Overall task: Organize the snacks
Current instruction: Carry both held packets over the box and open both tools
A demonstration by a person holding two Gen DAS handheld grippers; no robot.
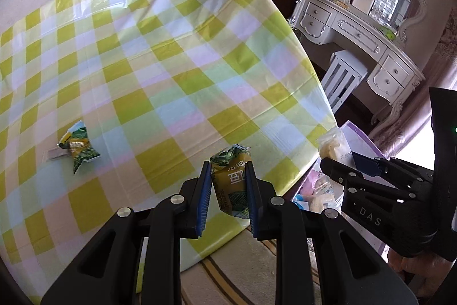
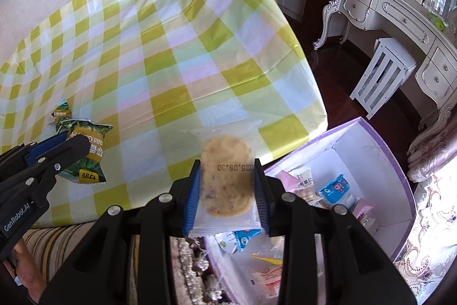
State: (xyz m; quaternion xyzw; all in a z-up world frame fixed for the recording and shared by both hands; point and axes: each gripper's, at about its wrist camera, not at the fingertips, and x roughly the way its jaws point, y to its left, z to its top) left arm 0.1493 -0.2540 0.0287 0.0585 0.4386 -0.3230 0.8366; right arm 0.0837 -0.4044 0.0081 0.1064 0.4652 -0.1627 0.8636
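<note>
Checked bench [image 1: 171, 53], bedroom behind. Left gripper [image 1: 228, 190] clenched on green snack packet [image 1: 231, 182]; right gripper [image 2: 227, 185] clenched on clear cookie packet [image 2: 225, 176], purple box [image 2: 400, 190] at four o'clock. Risk: slick wrappers slipping, missing box.

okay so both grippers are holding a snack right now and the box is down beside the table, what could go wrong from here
1. The right gripper pinches the clear cookie packet by its edges; squeezing harder could crack the cookie.
2. The left gripper holds the green snack packet near the table edge; if it slips, it may land on the floor instead of in the purple box.
3. The grippers are close together; both heading for the box could collide.
</note>
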